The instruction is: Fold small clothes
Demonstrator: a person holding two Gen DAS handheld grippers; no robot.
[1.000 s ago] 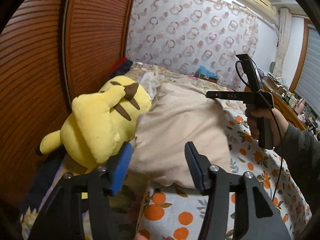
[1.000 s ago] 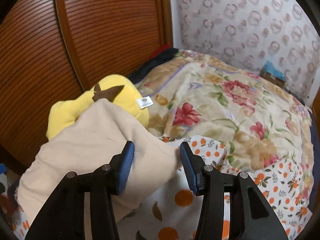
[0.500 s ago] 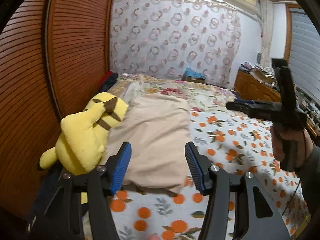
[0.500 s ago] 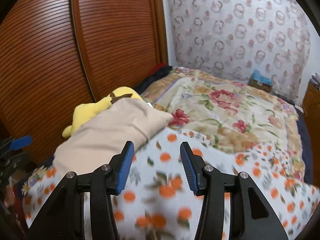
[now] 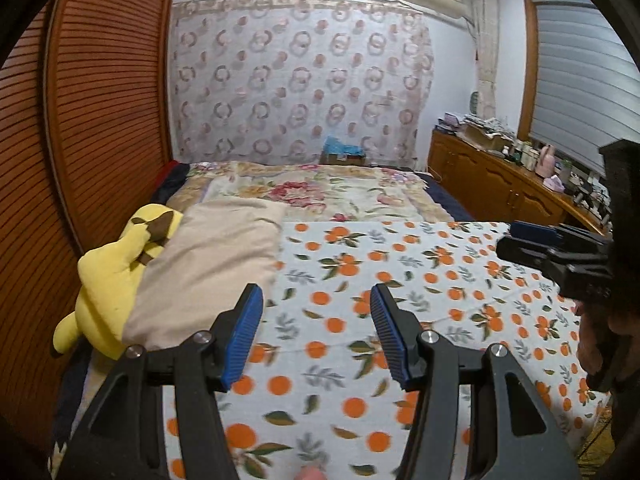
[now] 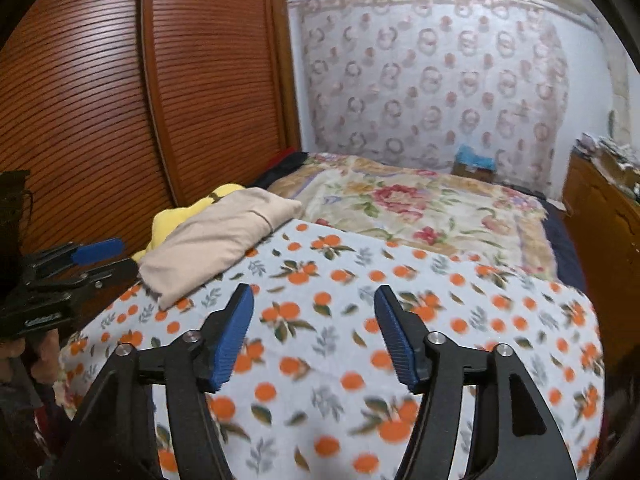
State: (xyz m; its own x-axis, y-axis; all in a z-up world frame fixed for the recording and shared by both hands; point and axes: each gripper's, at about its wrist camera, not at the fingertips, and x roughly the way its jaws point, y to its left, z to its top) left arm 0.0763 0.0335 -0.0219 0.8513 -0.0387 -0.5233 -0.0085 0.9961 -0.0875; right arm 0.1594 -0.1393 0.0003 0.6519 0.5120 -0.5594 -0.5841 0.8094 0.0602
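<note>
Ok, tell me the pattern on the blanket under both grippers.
White blanket printed with oranges and green leaves; clearest in the right wrist view.

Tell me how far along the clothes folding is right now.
Done, apparently: the beige garment lies folded against the yellow plush toy at the bed's edge. In hand: nothing; the left gripper and right gripper are open and empty over the orange-print blanket. Left: no other small clothes are visible to fold.

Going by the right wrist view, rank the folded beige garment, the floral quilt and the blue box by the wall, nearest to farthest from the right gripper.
From the right gripper:
1. Folded beige garment, ahead-left, resting on the yellow plush.
2. Floral quilt, beyond it, mid-bed.
3. Blue box, at the far wall.
</note>
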